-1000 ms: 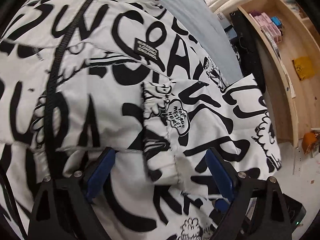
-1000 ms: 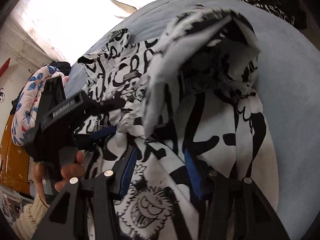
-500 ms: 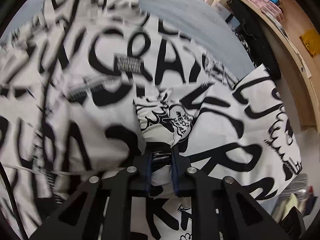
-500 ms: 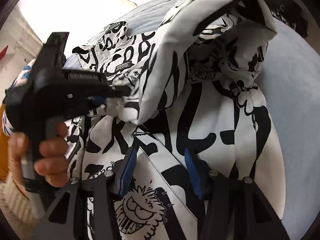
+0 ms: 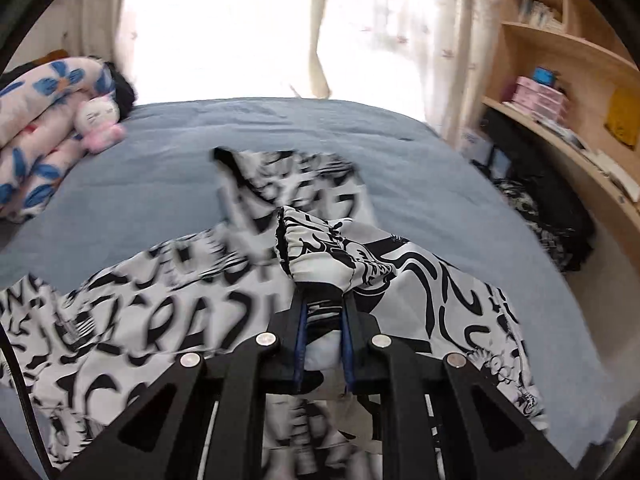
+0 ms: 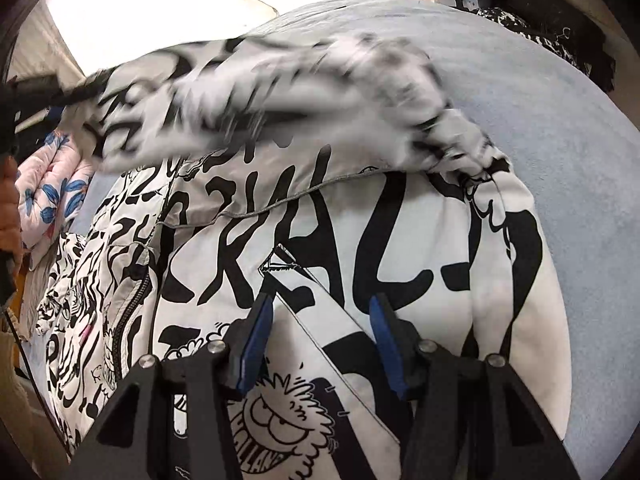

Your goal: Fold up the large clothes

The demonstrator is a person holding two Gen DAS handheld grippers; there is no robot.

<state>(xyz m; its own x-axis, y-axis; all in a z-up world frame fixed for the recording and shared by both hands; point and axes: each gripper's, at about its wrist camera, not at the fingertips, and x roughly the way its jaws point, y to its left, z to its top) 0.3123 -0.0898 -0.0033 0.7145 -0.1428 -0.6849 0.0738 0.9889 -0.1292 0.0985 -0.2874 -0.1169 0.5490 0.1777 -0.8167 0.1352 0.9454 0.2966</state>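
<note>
At the far left a folded floral quilt (image 5: 36,128) and a small plush toy (image 5: 100,122) are seen on the blue bed (image 5: 168,184). In the middle, the black-and-white printed jacket (image 5: 132,316) is spread over the bed, and its sleeve cuff (image 5: 316,252) is clamped in the left gripper (image 5: 323,300) and held raised above the body. To the right, the right gripper (image 6: 318,316) is held over the jacket's hem with its jaws parted and nothing pinched, with wooden shelves (image 5: 560,80) beside the bed.

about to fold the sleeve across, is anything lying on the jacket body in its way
Nothing visible does. The left hand-held gripper holds the cuff of the black-and-white graffiti-print padded jacket lifted over its body, which shows only its own fabric; the right hand-held gripper hovers open nearer the hem.
</note>
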